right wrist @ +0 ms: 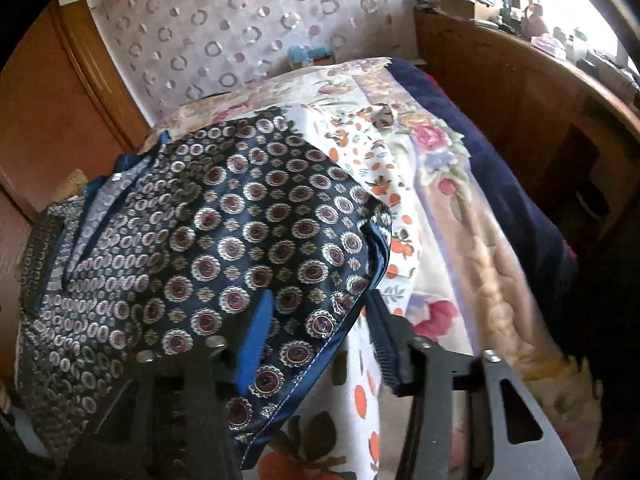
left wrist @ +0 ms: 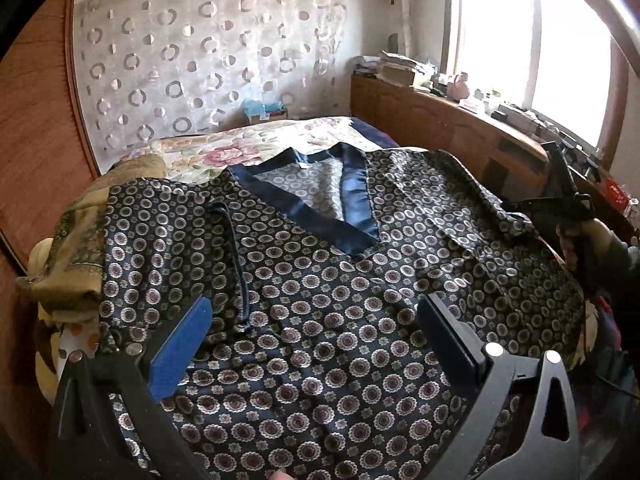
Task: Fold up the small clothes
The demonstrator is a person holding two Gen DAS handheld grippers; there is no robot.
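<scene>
Left gripper point(left wrist: 316, 320): nearest in the left wrist view; its jaws stand wide apart above the shirt, nothing between the pads, a blue pad on one finger point(left wrist: 180, 348).
Right gripper point(right wrist: 320, 332): jaws parted, not clamped; the shirt's sleeve edge lies between them, against the blue pad point(right wrist: 254, 344) and clear of the black finger point(right wrist: 386, 344). In the left wrist view it shows at the right edge, held in a hand point(left wrist: 588, 240).
Shirt point(left wrist: 320, 280): dark, patterned with round medallions, spread front-up on the bed, collar toward the far end; a blue V-neck band point(left wrist: 356, 204) lies open at its middle.
Sleeve point(right wrist: 280, 240): lies folded over toward the shirt's body, its blue-trimmed cuff near the right gripper.
Bed cover point(right wrist: 432, 184): floral, under the shirt and bare beyond the collar.
Tan cloth point(left wrist: 76, 248): bunched just beside the shirt's left side.
Cabinet point(left wrist: 440, 120): wooden, along the bed's right side, cluttered on top.
Wall point(left wrist: 200, 60): circle-patterned, behind the bed.
Window point(left wrist: 520, 52): bright, above the cabinet.
</scene>
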